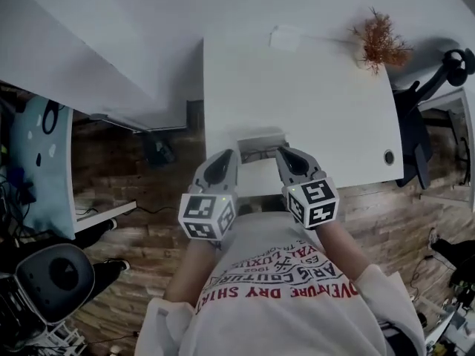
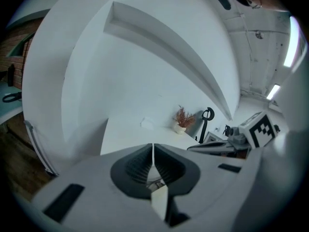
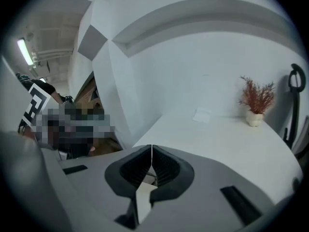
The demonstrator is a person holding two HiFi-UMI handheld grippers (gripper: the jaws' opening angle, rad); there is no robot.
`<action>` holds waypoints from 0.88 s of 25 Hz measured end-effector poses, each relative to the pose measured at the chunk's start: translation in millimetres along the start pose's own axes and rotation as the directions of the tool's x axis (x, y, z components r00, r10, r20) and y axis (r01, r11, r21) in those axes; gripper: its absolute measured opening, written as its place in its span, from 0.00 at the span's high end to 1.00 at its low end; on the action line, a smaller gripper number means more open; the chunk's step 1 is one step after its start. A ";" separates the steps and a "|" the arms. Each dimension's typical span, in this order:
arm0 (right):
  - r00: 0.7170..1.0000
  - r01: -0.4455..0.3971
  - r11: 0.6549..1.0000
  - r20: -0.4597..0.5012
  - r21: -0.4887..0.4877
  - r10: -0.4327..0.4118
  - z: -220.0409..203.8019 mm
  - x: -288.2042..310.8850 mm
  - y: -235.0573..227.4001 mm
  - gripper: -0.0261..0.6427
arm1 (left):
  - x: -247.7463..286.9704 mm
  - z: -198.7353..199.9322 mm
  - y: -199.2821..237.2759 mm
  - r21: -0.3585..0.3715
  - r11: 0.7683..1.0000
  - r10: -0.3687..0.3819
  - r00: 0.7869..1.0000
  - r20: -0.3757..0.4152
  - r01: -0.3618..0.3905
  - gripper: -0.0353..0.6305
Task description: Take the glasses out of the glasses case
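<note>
A small, flat white object [image 1: 286, 37], perhaps the glasses case, lies at the far side of the white table [image 1: 326, 117]; it is too faint to make out details. It also shows in the left gripper view [image 2: 146, 123] and the right gripper view [image 3: 203, 114]. No glasses are visible. My left gripper [image 1: 230, 156] and right gripper [image 1: 286, 154] hover side by side over the table's near edge, far from that object. Both point forward and slightly down. In the left gripper view the jaws of my left gripper [image 2: 153, 149] meet with nothing between them, and the right gripper [image 3: 152, 149] looks the same.
A dried reddish plant [image 1: 378, 41] in a small pot stands at the table's far right corner. A cable notch [image 1: 261, 141] cuts the near edge between the grippers, and a grommet hole [image 1: 389, 156] sits to the right. A black office chair [image 1: 427, 117] stands right; another white desk [image 1: 89, 58] lies left.
</note>
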State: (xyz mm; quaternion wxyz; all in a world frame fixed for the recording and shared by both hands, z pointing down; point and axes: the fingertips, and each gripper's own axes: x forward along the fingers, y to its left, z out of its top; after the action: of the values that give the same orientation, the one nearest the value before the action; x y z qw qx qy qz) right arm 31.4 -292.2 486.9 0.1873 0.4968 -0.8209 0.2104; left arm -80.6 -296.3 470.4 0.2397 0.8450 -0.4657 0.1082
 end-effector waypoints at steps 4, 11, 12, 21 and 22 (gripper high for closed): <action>0.984 -0.145 0.988 -0.113 -0.059 0.137 -11.5 27.8 6.9 0.94 | 9.1 -5.5 5.2 -0.041 0.998 0.052 0.999 -0.005 -0.052 0.93; 0.908 -0.348 0.903 -0.333 -0.254 0.256 -37.7 61.3 12.2 0.75 | 15.0 -15.0 16.6 -0.110 0.983 0.150 0.989 -0.011 -0.150 0.93; 0.889 -0.382 0.881 -0.371 -0.278 0.269 -43.7 64.4 13.2 0.75 | 14.5 -19.1 18.4 -0.122 0.978 0.166 0.986 -0.018 -0.167 0.93; 0.713 -0.634 0.625 -0.656 -0.455 0.247 -98.7 83.6 11.1 0.75 | 8.4 -51.1 23.8 -0.204 0.937 0.276 0.959 -0.070 -0.285 0.93; 0.700 -0.651 0.601 -0.673 -0.464 0.239 -102.6 84.9 10.8 0.75 | 8.2 -52.5 23.5 -0.205 0.934 0.283 0.956 -0.074 -0.293 0.93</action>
State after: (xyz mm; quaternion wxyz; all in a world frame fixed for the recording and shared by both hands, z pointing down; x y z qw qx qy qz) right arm -5.3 -295.8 615.4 0.5170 0.0785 -0.8493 0.0725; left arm -93.7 -286.4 526.2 0.3207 0.7344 -0.5880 0.1097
